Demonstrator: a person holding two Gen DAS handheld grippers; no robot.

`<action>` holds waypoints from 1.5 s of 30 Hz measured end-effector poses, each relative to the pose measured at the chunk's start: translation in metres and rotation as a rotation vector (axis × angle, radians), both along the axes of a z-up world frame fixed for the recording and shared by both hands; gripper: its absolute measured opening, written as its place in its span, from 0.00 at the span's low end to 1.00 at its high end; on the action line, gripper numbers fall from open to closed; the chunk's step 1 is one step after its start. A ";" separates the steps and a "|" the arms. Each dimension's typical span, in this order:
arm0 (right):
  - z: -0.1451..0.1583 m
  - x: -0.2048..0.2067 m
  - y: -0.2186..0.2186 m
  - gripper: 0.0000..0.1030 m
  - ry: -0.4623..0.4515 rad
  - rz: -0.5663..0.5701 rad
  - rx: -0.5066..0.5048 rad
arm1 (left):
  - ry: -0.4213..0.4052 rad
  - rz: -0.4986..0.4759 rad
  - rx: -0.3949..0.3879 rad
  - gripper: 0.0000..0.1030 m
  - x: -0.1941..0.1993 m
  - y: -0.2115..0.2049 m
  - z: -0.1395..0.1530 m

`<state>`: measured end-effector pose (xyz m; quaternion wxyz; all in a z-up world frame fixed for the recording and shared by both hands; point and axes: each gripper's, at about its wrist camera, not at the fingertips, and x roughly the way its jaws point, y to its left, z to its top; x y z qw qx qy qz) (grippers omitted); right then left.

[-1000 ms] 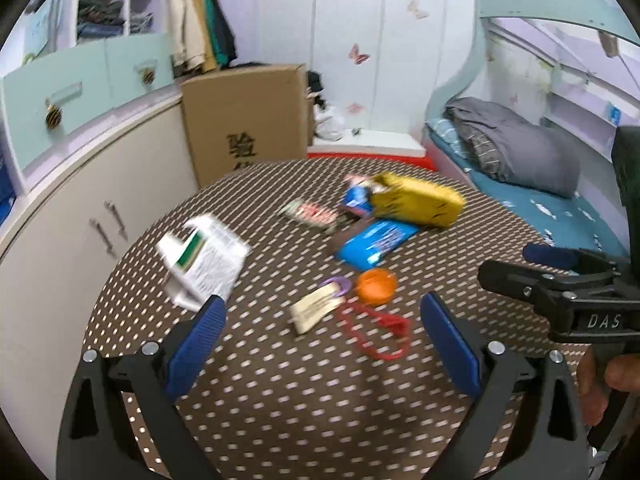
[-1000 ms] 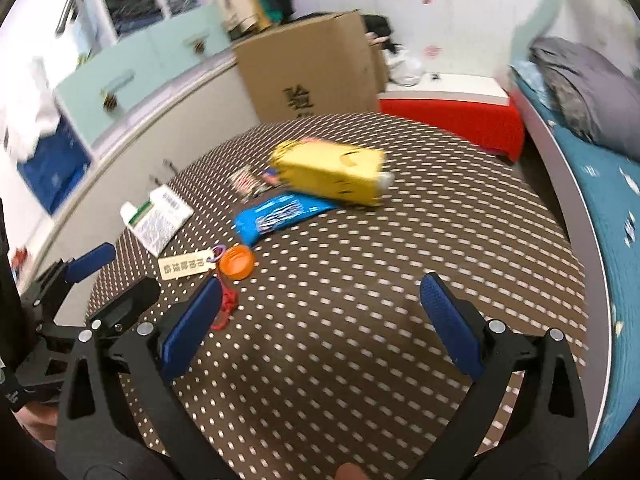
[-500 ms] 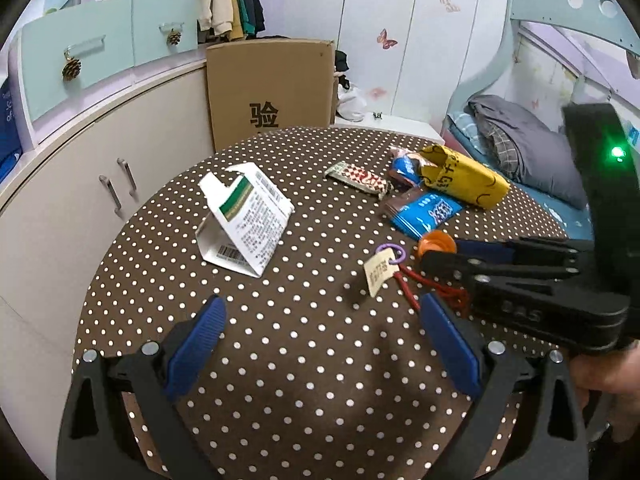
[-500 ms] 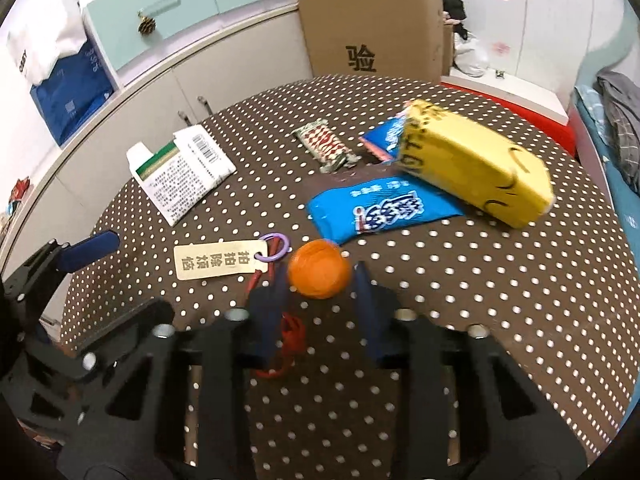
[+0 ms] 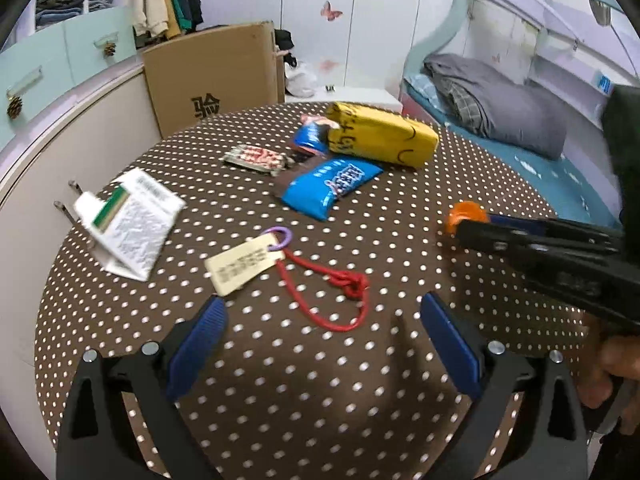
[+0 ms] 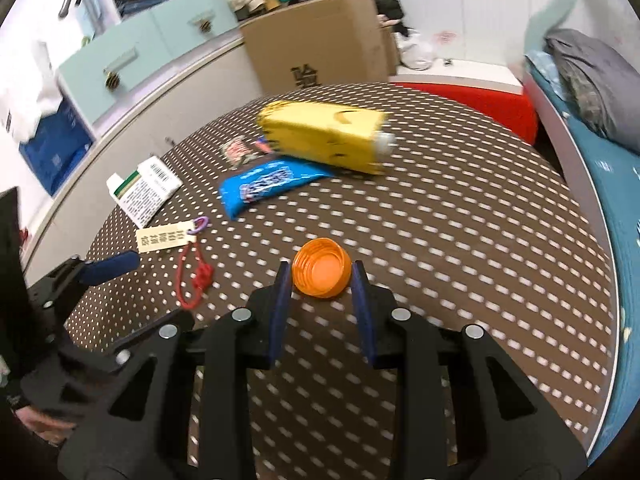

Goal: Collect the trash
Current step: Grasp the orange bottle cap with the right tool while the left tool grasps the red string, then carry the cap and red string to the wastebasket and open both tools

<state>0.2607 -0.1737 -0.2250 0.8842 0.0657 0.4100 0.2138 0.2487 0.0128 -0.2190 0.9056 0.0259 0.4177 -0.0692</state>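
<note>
My right gripper [image 6: 320, 276] is shut on an orange bottle cap [image 6: 321, 267] and holds it above the polka-dot table [image 6: 460, 248]; the cap also shows in the left wrist view [image 5: 466, 216]. My left gripper [image 5: 320, 312] is open and empty over the red cord [image 5: 340, 288] of a tag [image 5: 244, 266]. A blue wrapper [image 5: 330, 186], a yellow carton [image 5: 380, 136], a red-white wrapper [image 5: 258, 157] and a white medicine box [image 5: 132, 224] lie on the table.
A cardboard box [image 5: 216, 76] stands behind the table. Cabinets [image 5: 60, 128] run along the left. A bed [image 5: 520, 120] with grey bedding lies to the right. The right gripper's body [image 5: 560, 256] reaches in over the table's right side.
My right gripper closed on the orange cap beside the tag and lifted it away to the right. The left gripper swung from the medicine box toward the tag and cord.
</note>
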 end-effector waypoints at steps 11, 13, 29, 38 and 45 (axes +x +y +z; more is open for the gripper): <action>0.011 -0.021 -0.041 0.29 -0.031 -0.030 0.050 | 0.056 -0.041 -0.055 0.07 0.016 -0.011 -0.005; 0.017 -0.026 -0.047 0.29 -0.049 -0.041 0.058 | 0.027 -0.045 -0.055 0.07 0.009 -0.011 -0.001; 0.096 -0.066 -0.104 0.29 -0.239 -0.138 0.080 | -0.203 -0.167 -0.089 0.07 -0.027 -0.065 0.098; 0.118 -0.089 -0.166 0.29 -0.309 -0.252 0.068 | -0.274 -0.279 -0.112 0.07 -0.034 -0.133 0.131; 0.109 -0.097 -0.239 0.29 -0.308 -0.395 0.068 | -0.242 -0.388 -0.142 0.07 -0.022 -0.208 0.127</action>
